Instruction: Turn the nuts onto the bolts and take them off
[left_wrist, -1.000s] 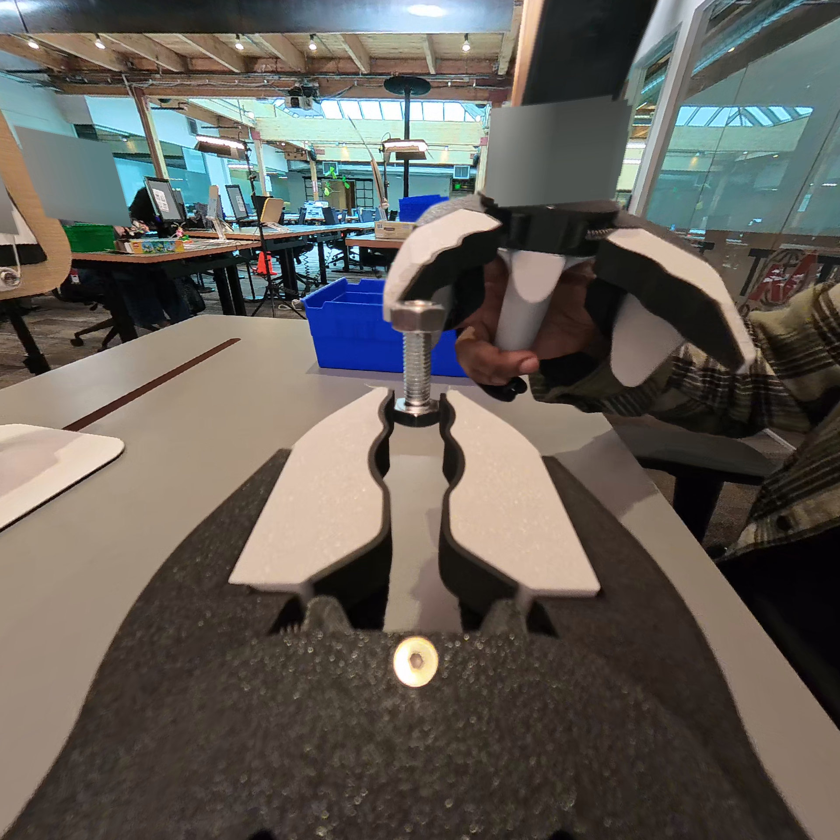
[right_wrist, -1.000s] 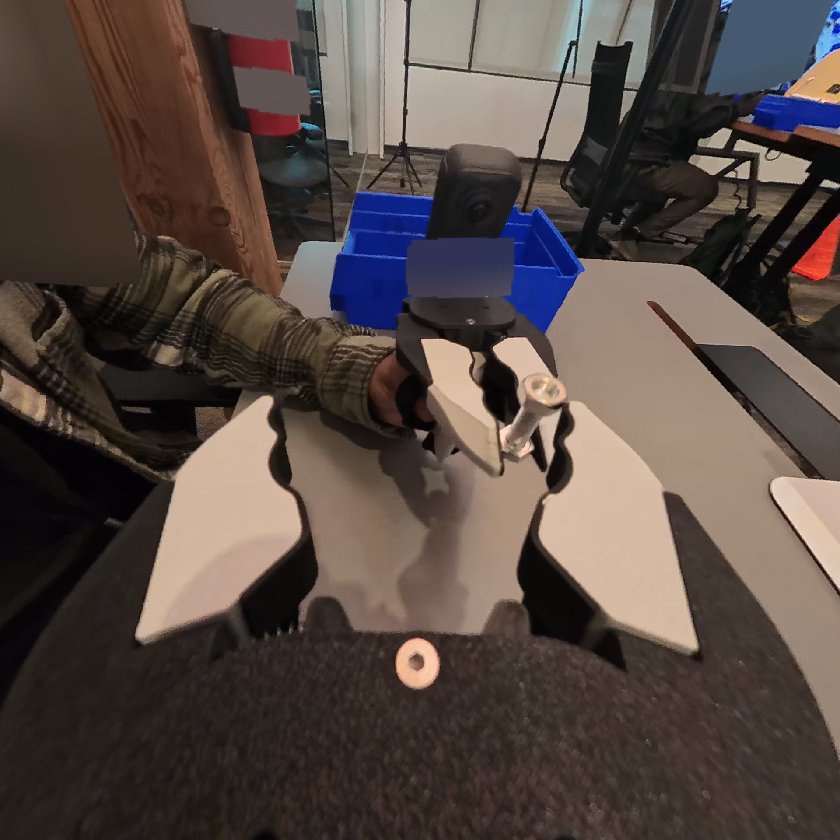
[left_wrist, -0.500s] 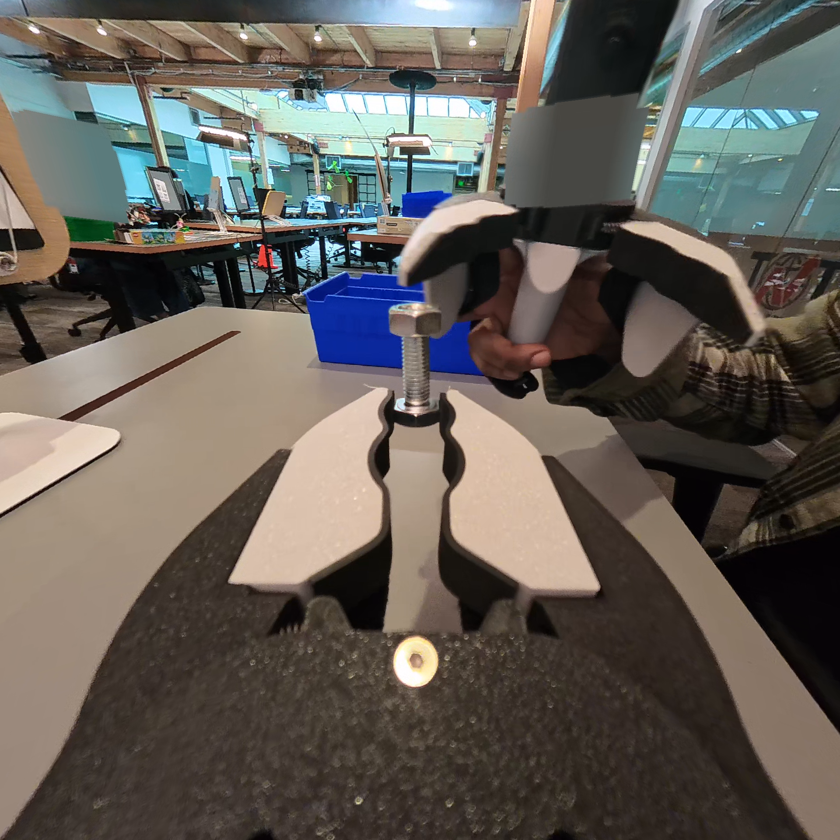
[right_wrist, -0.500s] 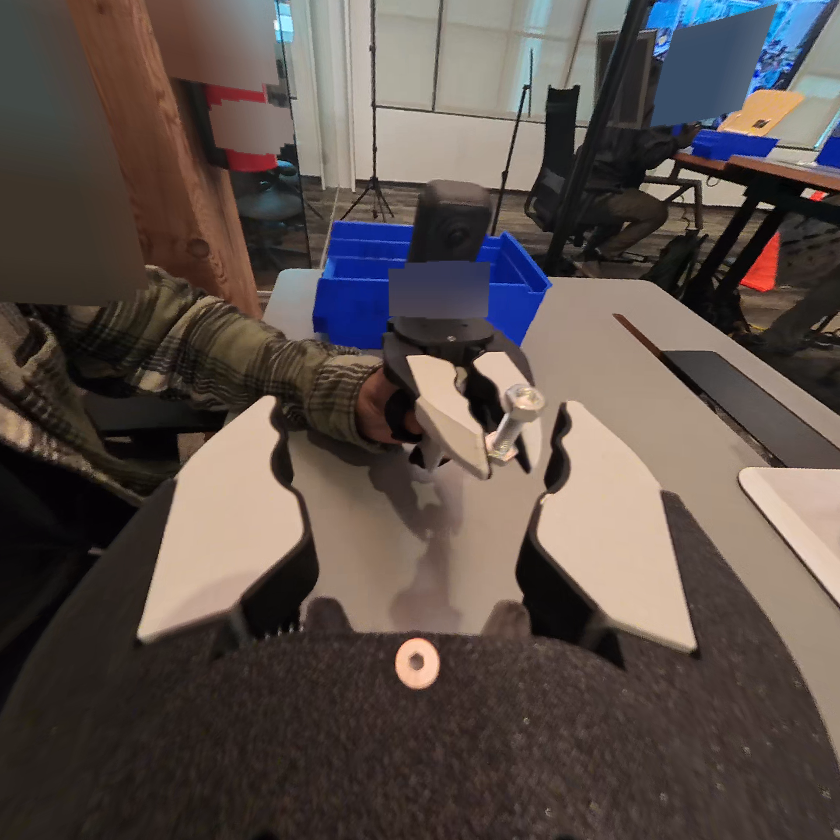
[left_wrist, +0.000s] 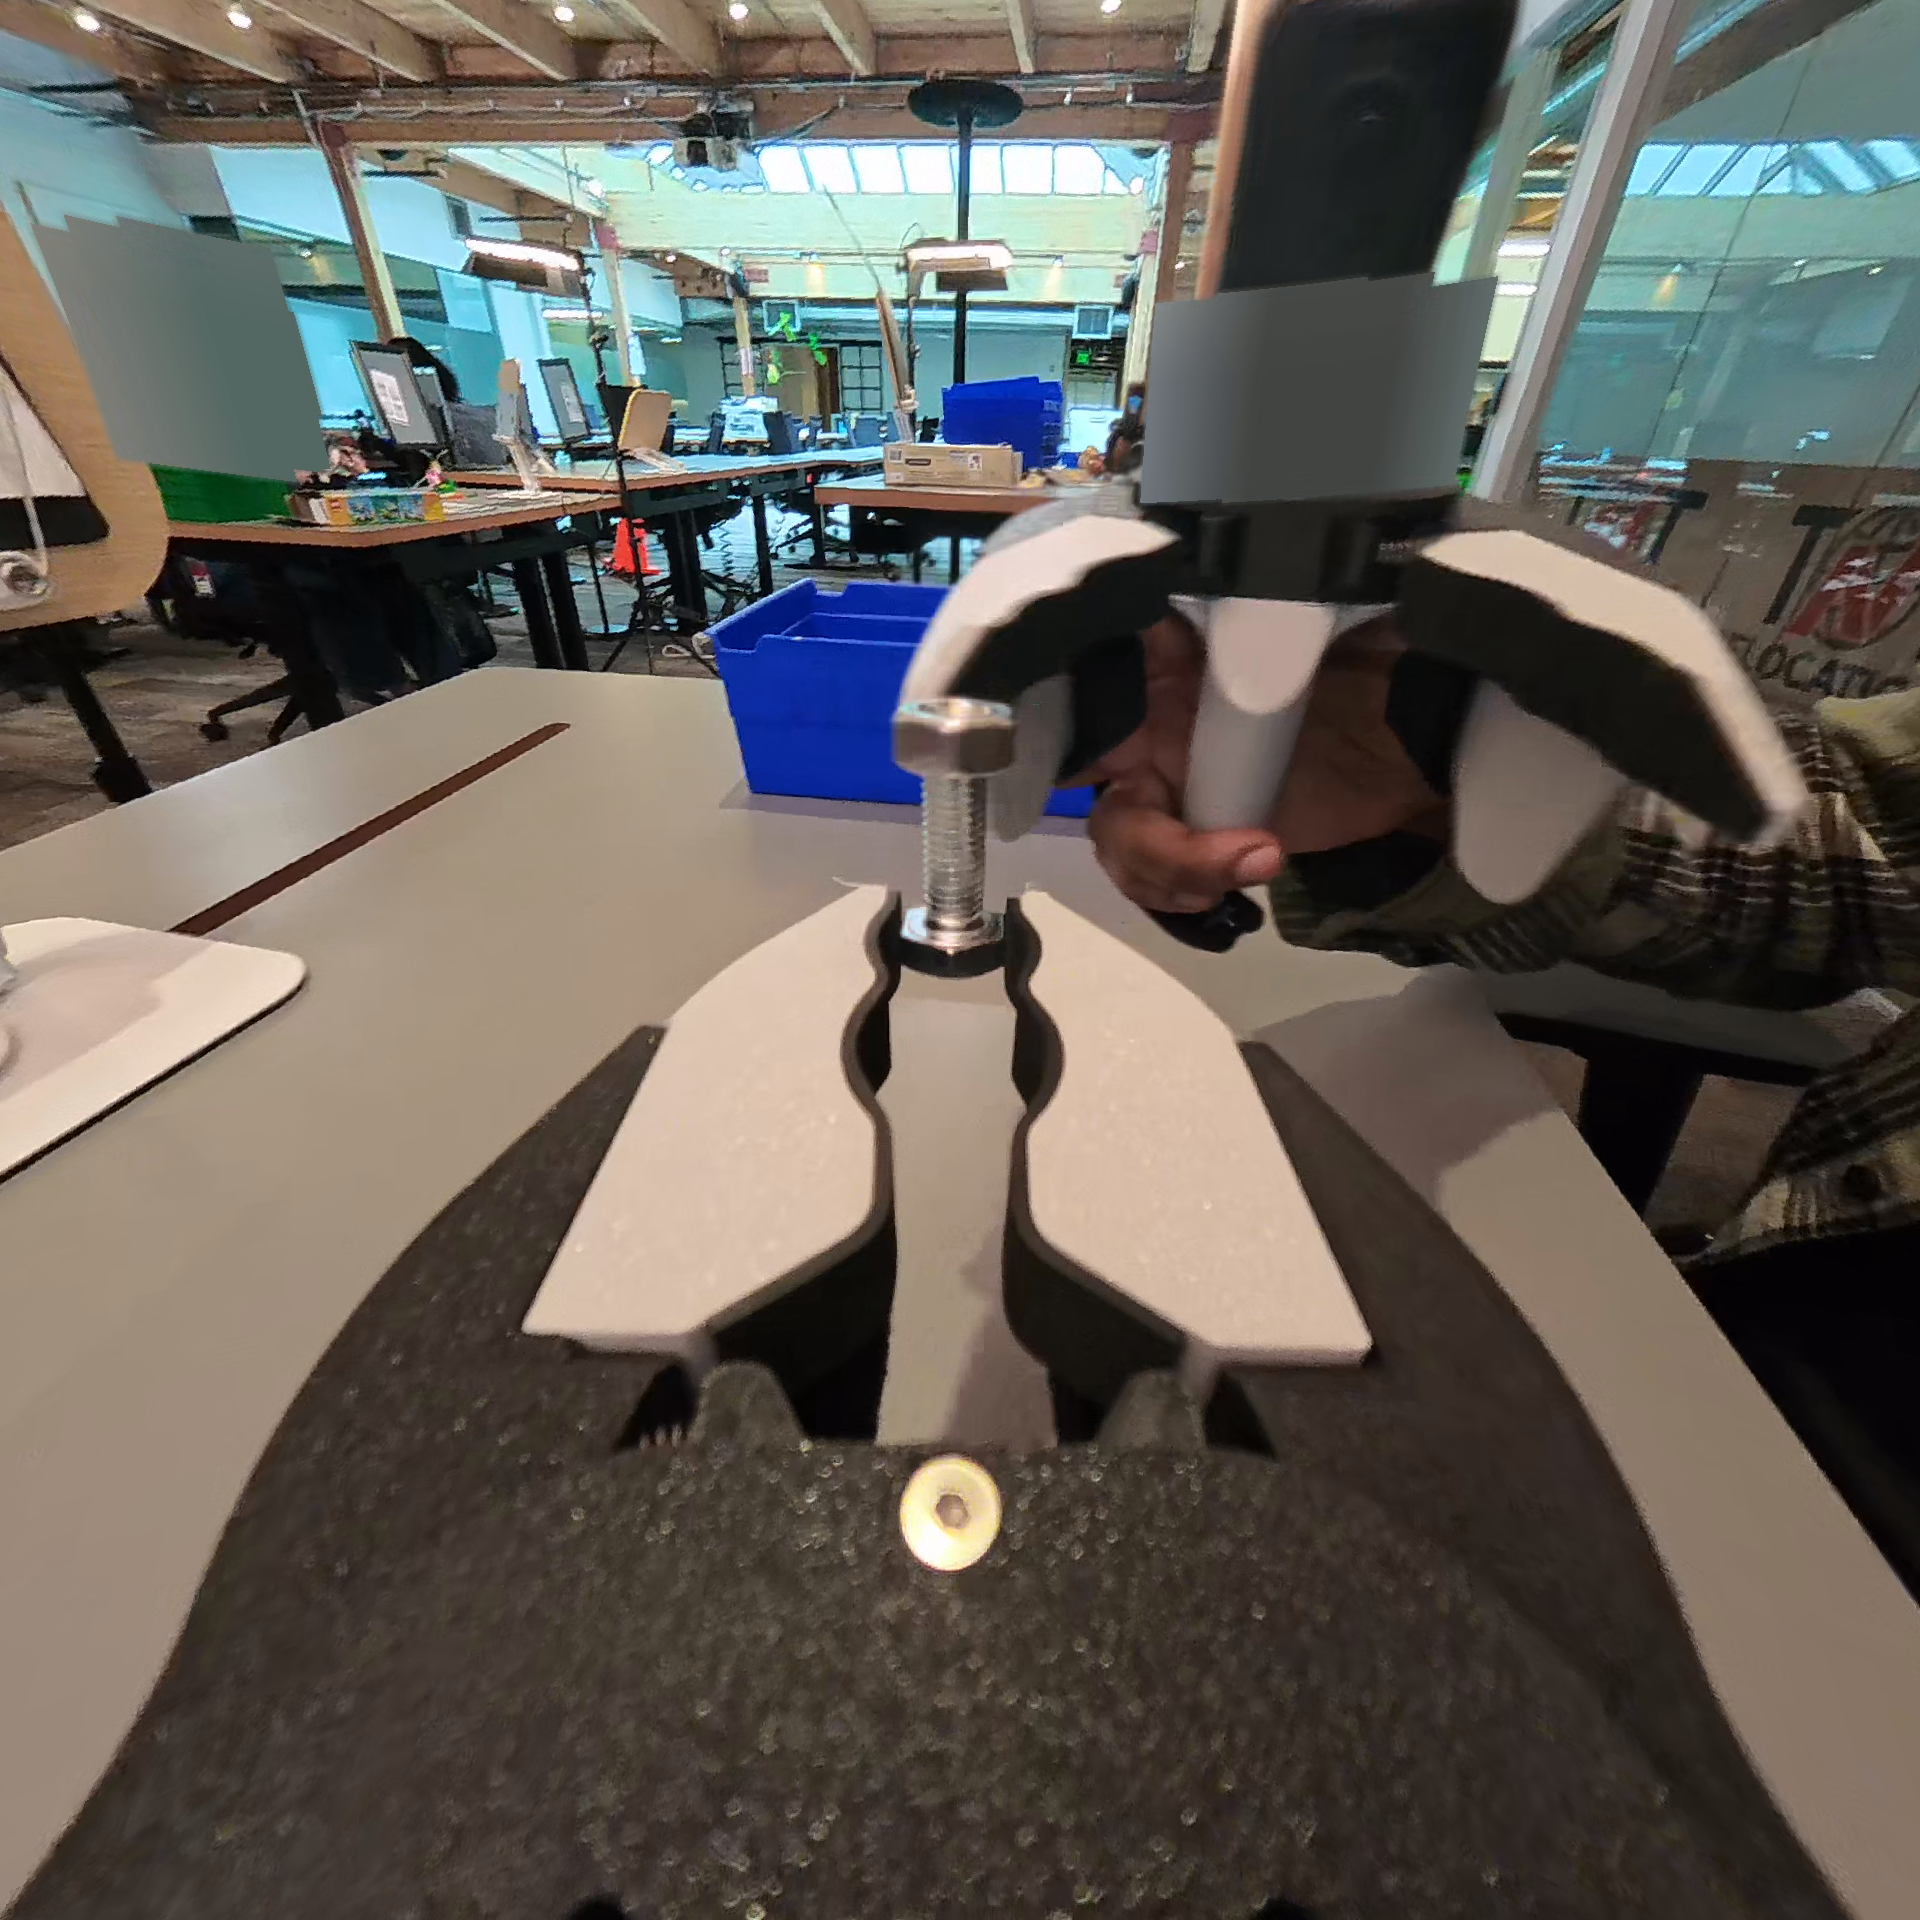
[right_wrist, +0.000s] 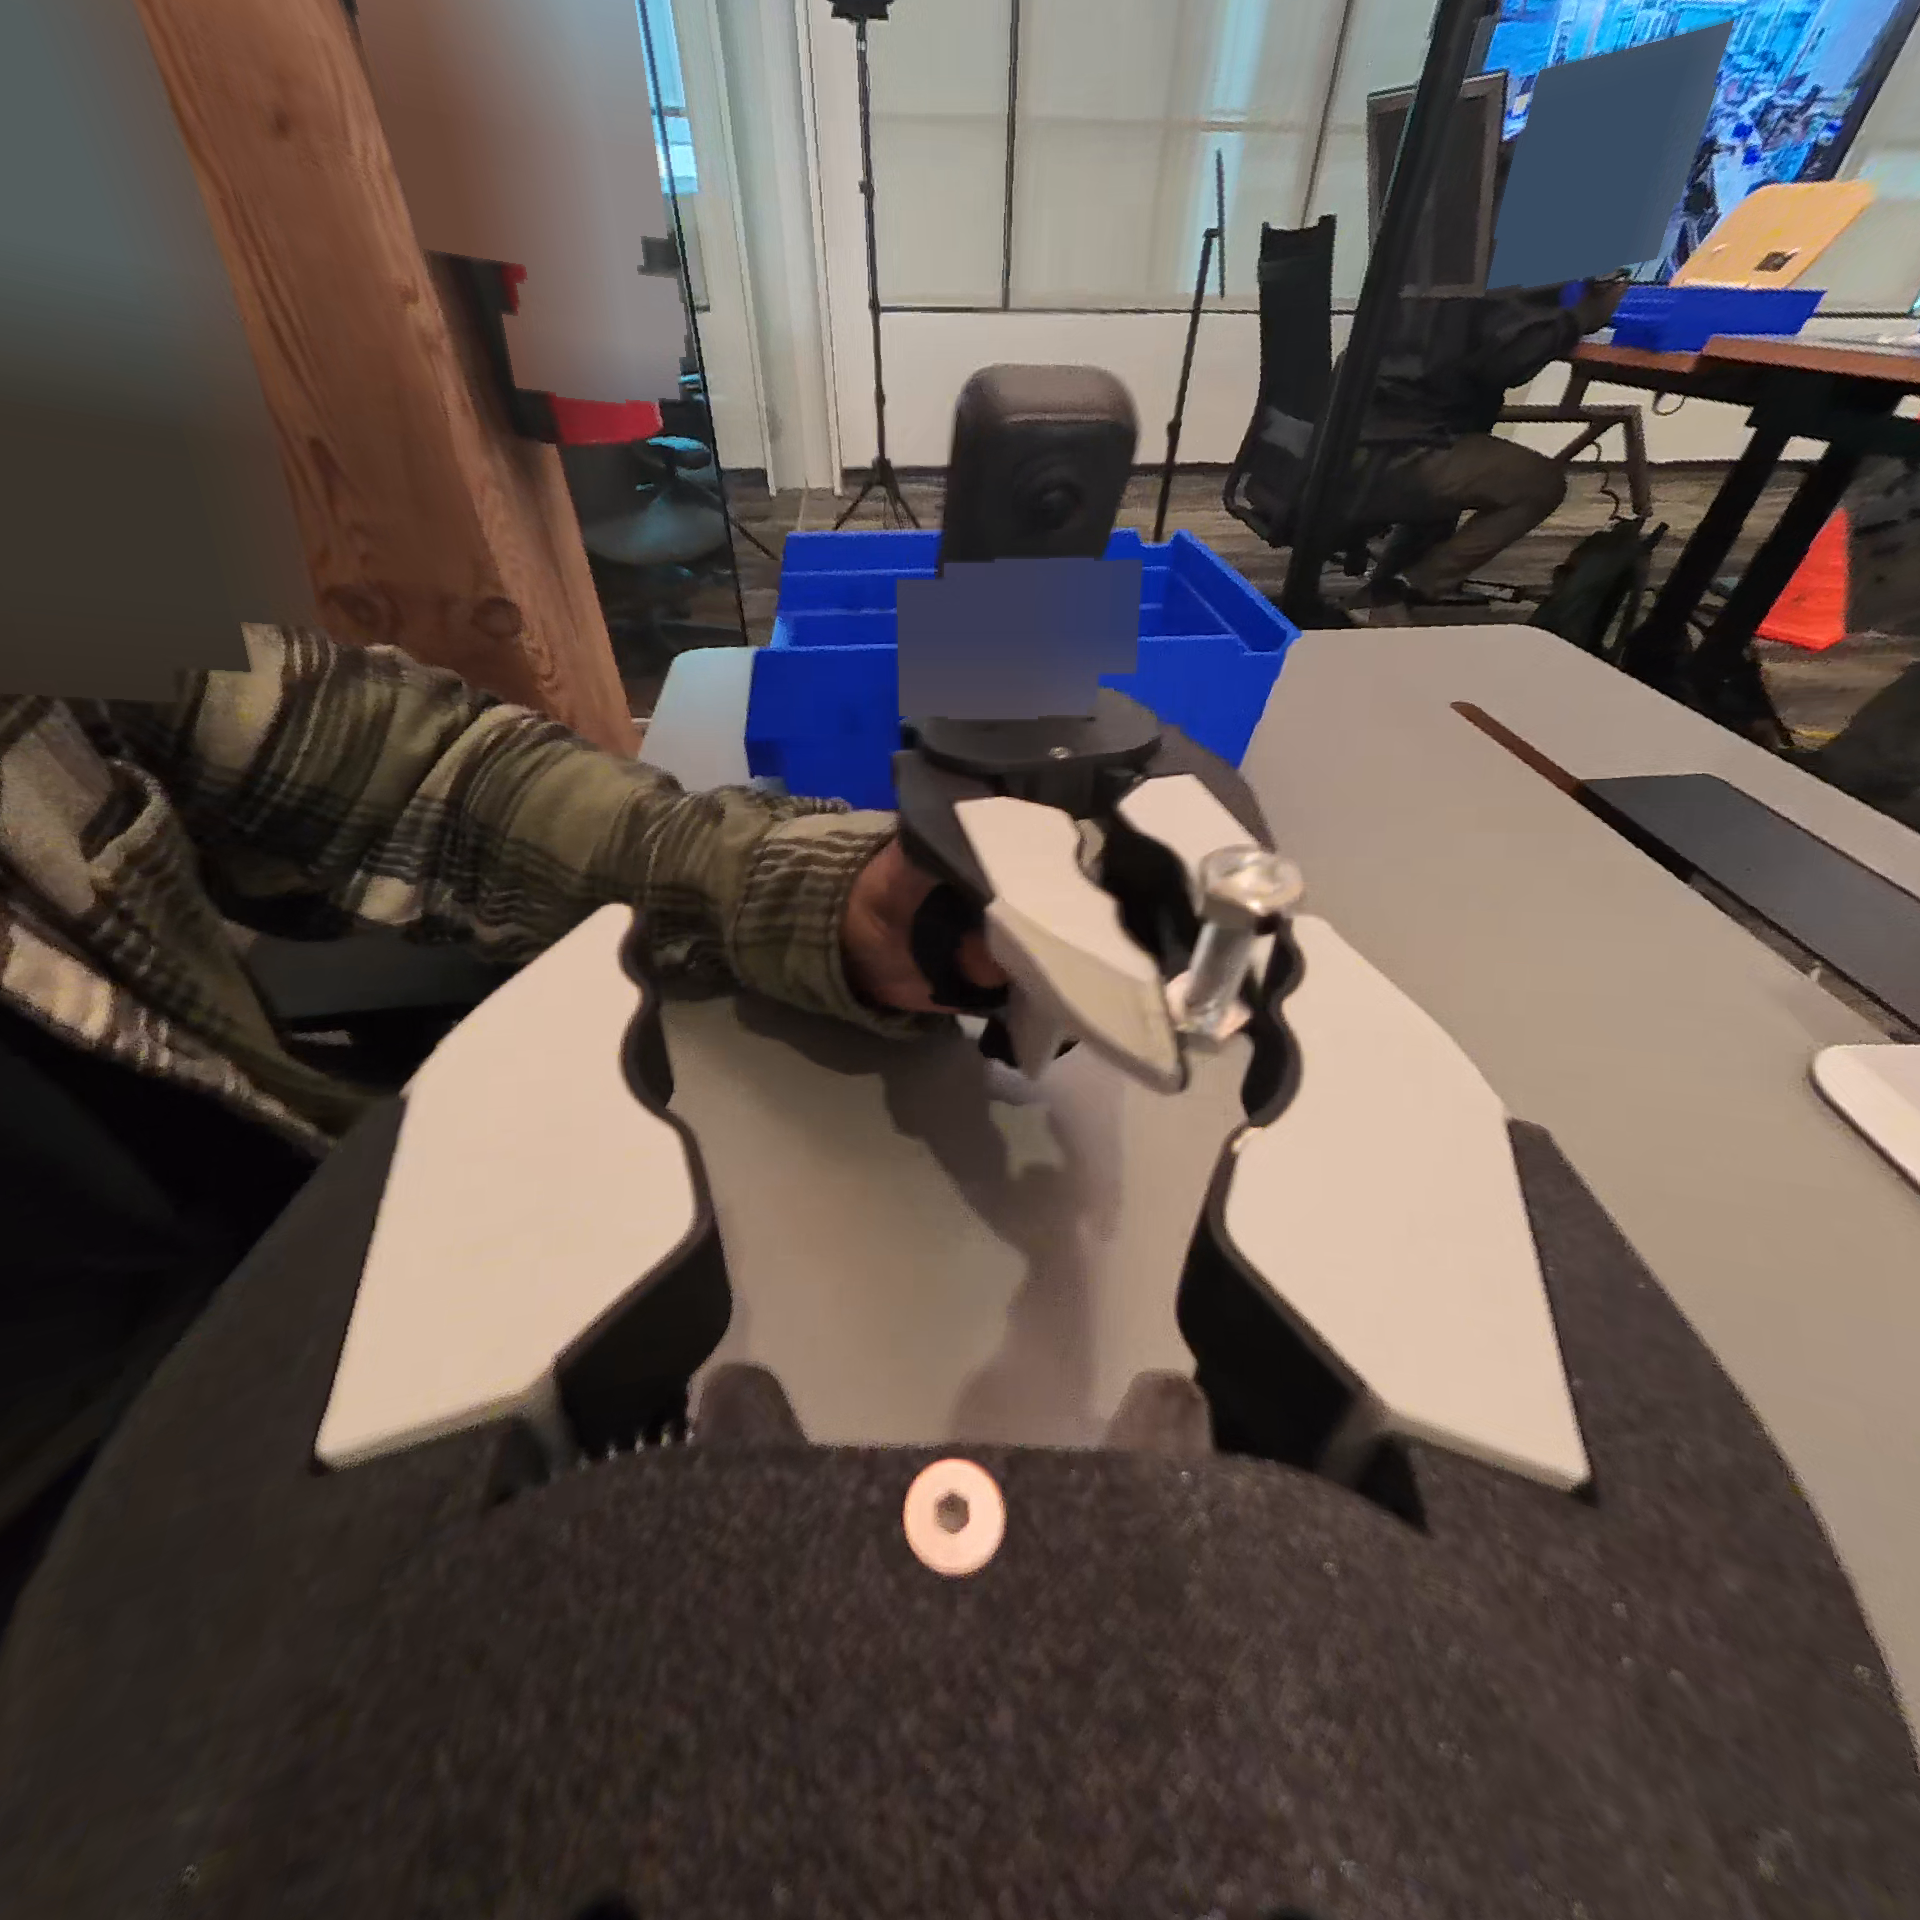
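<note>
A silver bolt (left_wrist: 954, 821) stands upright with its hex head on top, and a nut (left_wrist: 951, 927) sits at its lower end. My left gripper (left_wrist: 951, 940) is shut on the nut just above the grey table (left_wrist: 468, 935). My right gripper (left_wrist: 1268, 810) is open, with one finger (left_wrist: 1039, 634) right beside the bolt head. In the right wrist view the bolt (right_wrist: 1226, 956) leans by the inner edge of the right gripper's (right_wrist: 961, 935) right-hand finger (right_wrist: 1361, 1195), held by the left gripper (right_wrist: 1169, 1039). Nothing is between the right jaws.
A blue bin (left_wrist: 821, 686) stands behind the bolt at the table's far edge; it also shows in the right wrist view (right_wrist: 1216, 665). A white pad (left_wrist: 125, 1008) lies to the left. A dark strip (left_wrist: 364, 831) runs along the table. The table edge is close on the right.
The open right gripper shifted a little away from the bolt head and came back beside it. The left gripper stays shut on the nut and holds still.
</note>
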